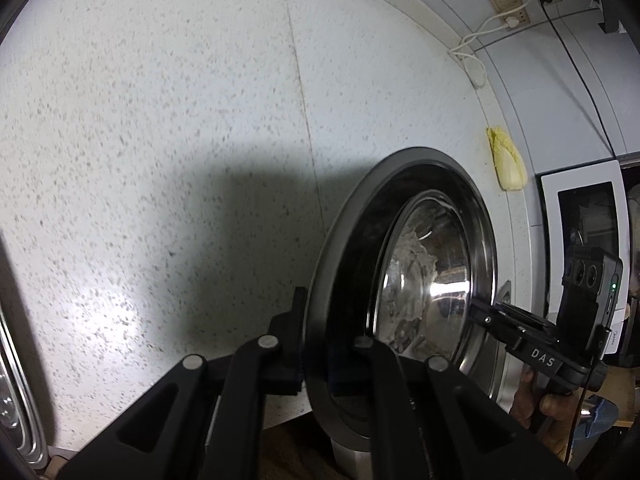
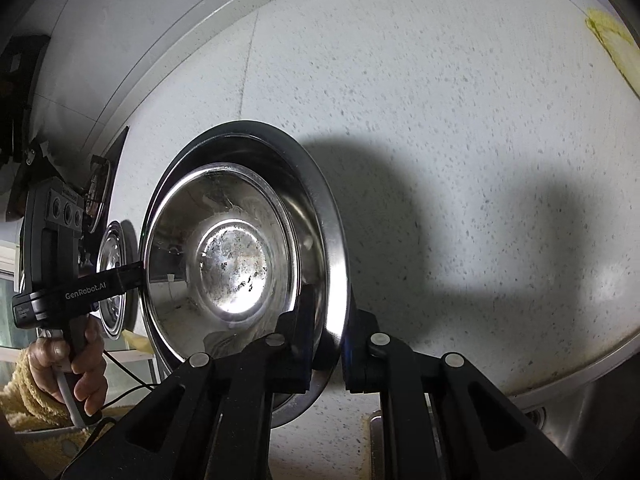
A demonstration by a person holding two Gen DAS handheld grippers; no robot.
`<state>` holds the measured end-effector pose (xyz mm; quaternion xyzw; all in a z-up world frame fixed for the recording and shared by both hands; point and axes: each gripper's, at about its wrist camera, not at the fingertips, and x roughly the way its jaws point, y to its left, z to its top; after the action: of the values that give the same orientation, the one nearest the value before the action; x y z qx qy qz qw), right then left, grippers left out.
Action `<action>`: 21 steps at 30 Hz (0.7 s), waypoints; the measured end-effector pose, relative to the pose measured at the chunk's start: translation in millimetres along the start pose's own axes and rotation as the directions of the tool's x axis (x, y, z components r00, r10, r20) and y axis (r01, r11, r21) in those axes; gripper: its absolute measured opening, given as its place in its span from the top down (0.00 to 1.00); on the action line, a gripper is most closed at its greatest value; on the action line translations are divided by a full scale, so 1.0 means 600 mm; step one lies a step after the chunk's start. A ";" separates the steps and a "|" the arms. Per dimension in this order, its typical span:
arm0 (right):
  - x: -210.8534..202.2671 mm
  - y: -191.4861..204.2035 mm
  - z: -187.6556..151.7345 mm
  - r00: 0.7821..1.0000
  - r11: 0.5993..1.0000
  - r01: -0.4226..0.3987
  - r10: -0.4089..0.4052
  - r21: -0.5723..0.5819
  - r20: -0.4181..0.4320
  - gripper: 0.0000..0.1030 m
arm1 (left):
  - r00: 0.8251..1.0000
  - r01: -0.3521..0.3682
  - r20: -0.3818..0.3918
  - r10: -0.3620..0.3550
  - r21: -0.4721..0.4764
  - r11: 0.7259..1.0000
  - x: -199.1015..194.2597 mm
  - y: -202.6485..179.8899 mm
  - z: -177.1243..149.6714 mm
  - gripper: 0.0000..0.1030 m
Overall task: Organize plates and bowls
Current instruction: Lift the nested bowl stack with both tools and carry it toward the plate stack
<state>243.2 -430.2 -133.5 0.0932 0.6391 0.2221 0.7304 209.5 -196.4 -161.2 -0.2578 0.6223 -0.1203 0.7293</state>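
A stack of steel dishes hangs above the speckled counter: a wide outer plate [image 1: 344, 240] [image 2: 324, 216] with a smaller shiny bowl [image 1: 436, 272] [image 2: 232, 256] nested inside. My left gripper [image 1: 326, 352] is shut on the plate's rim at one side. My right gripper [image 2: 328, 344] is shut on the rim at the opposite side. Each gripper shows in the other's view, my right gripper [image 1: 480, 312] at the far rim and my left gripper [image 2: 136, 276] likewise. Another steel dish [image 2: 114, 276] stands behind the left gripper.
The white speckled counter [image 1: 160, 140] [image 2: 460, 140] spreads below. A yellow cloth [image 1: 506, 160] [image 2: 616, 44] lies near the wall. Wall sockets with cables [image 1: 508, 0] sit above. A white appliance [image 1: 580, 216] stands at the right. A steel tray [image 1: 16, 392] shows at the left edge.
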 end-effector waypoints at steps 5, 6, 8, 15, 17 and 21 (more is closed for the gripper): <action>-0.010 0.000 0.008 1.000 1.000 -0.011 0.011 0.005 0.011 0.90 | 1.000 0.007 0.006 -0.007 -0.009 1.000 -0.013 0.002 0.009 0.94; -0.011 0.000 0.009 1.000 1.000 -0.009 0.009 0.004 0.010 0.90 | 1.000 0.010 0.005 -0.010 -0.013 1.000 -0.014 0.003 0.011 0.94; -0.014 0.002 0.012 1.000 1.000 -0.009 0.009 0.002 0.011 0.90 | 1.000 0.009 0.004 -0.009 -0.017 1.000 -0.017 0.005 0.015 0.94; -0.029 0.024 0.020 1.000 1.000 -0.017 0.017 0.000 0.022 0.90 | 1.000 0.022 0.000 -0.022 -0.035 0.999 -0.045 0.018 0.028 0.94; -0.036 0.041 0.024 0.999 1.000 -0.016 0.017 -0.011 0.029 0.90 | 0.999 0.033 0.006 -0.033 -0.041 0.999 -0.063 0.026 0.031 0.94; -0.047 0.093 0.030 0.998 0.998 -0.030 0.032 -0.049 0.048 0.90 | 0.998 0.042 0.054 -0.040 -0.044 0.998 -0.124 0.056 0.032 0.94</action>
<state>246.7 -391.0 -81.8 0.0908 0.6141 0.2467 0.7442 208.5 -127.2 -114.0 -0.2901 0.5998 -0.1140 0.7370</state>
